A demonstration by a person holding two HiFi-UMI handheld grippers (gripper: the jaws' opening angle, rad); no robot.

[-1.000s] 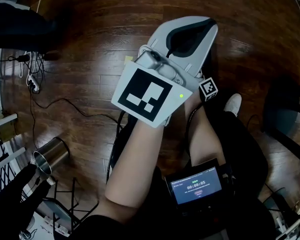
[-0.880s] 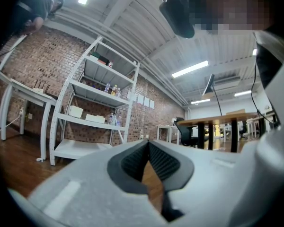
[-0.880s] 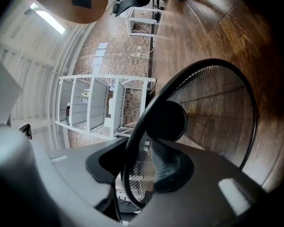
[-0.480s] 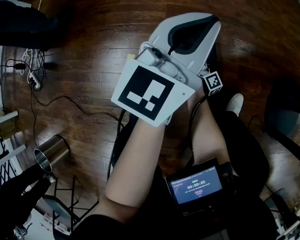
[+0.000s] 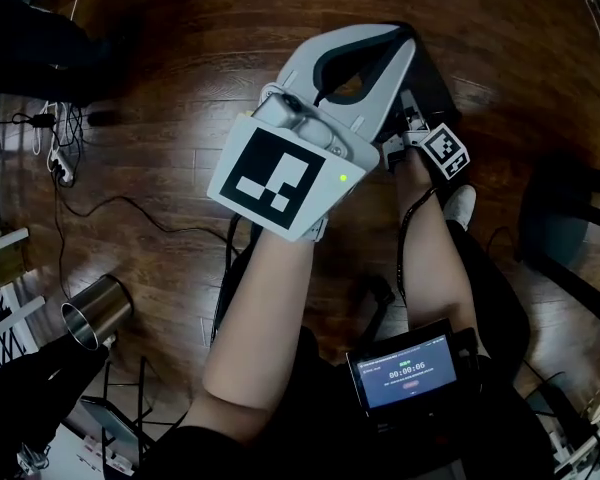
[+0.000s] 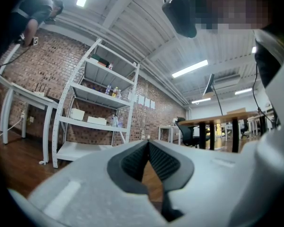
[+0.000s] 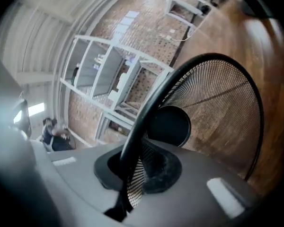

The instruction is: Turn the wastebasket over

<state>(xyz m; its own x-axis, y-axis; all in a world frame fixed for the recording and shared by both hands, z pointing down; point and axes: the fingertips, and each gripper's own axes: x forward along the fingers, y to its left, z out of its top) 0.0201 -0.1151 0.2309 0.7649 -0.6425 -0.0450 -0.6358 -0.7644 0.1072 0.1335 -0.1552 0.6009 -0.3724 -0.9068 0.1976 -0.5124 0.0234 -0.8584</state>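
Now, right gripper (image 7: 137,164): jaws pressed together on the black rim of the wastebasket (image 7: 217,108), with the mesh wall running down between the pads. The basket is tipped so its mouth faces this gripper's camera. Its solid round base shows as a dark disc at the far end, and wood floor (image 5: 180,98) shows through the mesh.

Left gripper (image 6: 148,148): jaws closed, ribbed pads meeting at the tips, nothing pinched. Only floor shows through the wedge-shaped gap below the tips. It points about level toward a white shelf rack (image 6: 97,96) against a brick wall.

Writing: a screen (image 5: 410,373) at the person's waist shows a timer that reads 00:00:06 as far as I can make out. The left gripper's cube carries a large black-and-white square marker and the right one a smaller marker.

Room: a broad stretch of wood floor lies beyond both grippers. A loose cable (image 5: 130,208) and a steel can (image 5: 98,313) lie well apart to the left, and a dark chair (image 5: 570,228) stands at the right edge.

Pose, head view: the left forearm (image 5: 265,318) reaches up from the lower middle. Its gripper sits over the right one and hides most of it and of the basket. The right forearm (image 5: 435,258) runs alongside, just to the right.
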